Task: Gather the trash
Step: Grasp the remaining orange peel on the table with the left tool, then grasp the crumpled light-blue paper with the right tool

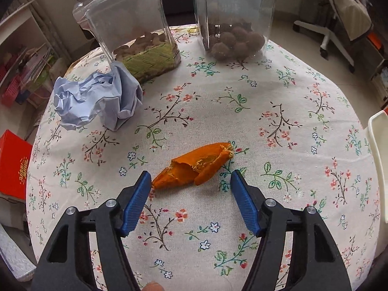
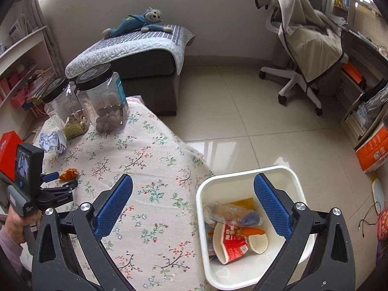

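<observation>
An orange peel [image 1: 194, 167] lies on the floral tablecloth [image 1: 278, 131]. My left gripper [image 1: 190, 178] is open, low over the table, its fingers on either side of the peel's near end; the left fingertip [image 1: 145, 179] is at the peel's tip. A crumpled blue paper ball [image 1: 97, 99] lies at the far left. In the right wrist view the peel [image 2: 69, 173], the paper ball [image 2: 53, 141] and the left gripper [image 2: 58, 178] show at the left. My right gripper [image 2: 192, 189] is open and empty, above the table edge and the white trash bin [image 2: 245, 178], which holds cups and wrappers.
Two clear jars with black lids stand at the table's far end, one with nuts [image 1: 135, 31], one with brown balls [image 1: 232, 17]. A red box [image 1: 13, 162] is at the left. A sofa [image 2: 135, 55] and an office chair [image 2: 305, 48] stand on the tiled floor.
</observation>
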A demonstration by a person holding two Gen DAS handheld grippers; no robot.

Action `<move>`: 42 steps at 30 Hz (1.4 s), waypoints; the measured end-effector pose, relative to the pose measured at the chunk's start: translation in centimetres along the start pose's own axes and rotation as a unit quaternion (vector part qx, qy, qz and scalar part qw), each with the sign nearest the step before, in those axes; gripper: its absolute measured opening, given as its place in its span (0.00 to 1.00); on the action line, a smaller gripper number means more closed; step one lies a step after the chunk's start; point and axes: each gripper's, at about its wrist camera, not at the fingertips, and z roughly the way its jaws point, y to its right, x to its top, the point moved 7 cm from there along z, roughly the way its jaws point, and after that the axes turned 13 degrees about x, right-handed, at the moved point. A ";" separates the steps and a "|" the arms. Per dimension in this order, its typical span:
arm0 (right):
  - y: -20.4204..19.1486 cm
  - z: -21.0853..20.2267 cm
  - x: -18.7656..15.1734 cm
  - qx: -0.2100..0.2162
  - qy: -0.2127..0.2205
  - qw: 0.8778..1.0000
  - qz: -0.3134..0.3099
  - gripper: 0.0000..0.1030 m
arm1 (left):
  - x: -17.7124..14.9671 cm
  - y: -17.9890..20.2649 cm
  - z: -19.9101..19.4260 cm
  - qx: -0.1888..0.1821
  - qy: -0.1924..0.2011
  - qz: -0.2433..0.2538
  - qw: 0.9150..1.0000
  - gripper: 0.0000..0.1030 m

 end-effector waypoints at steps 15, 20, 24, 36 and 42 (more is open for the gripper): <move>-7.4 6.2 -2.0 0.027 -0.069 0.996 -0.053 0.93 | 0.0 -0.6 -3.4 -0.105 -0.001 -0.002 0.994 0.10; -8.3 5.8 -1.5 0.025 -0.056 0.996 -0.061 0.93 | 0.6 -1.3 -3.8 -0.116 0.014 -0.011 0.993 0.63; -7.5 5.9 -1.2 0.015 -0.050 0.997 -0.050 0.93 | 2.0 -0.2 -2.7 -0.100 0.015 -0.014 0.995 0.67; -10.6 8.2 -0.6 0.054 -0.032 0.995 -0.076 0.93 | 1.1 -2.0 -4.0 -0.098 0.030 -0.045 0.994 0.15; -18.2 10.4 -0.9 0.101 0.000 0.982 -0.158 0.93 | 2.4 -12.9 -10.8 -0.065 0.111 -0.161 0.979 0.15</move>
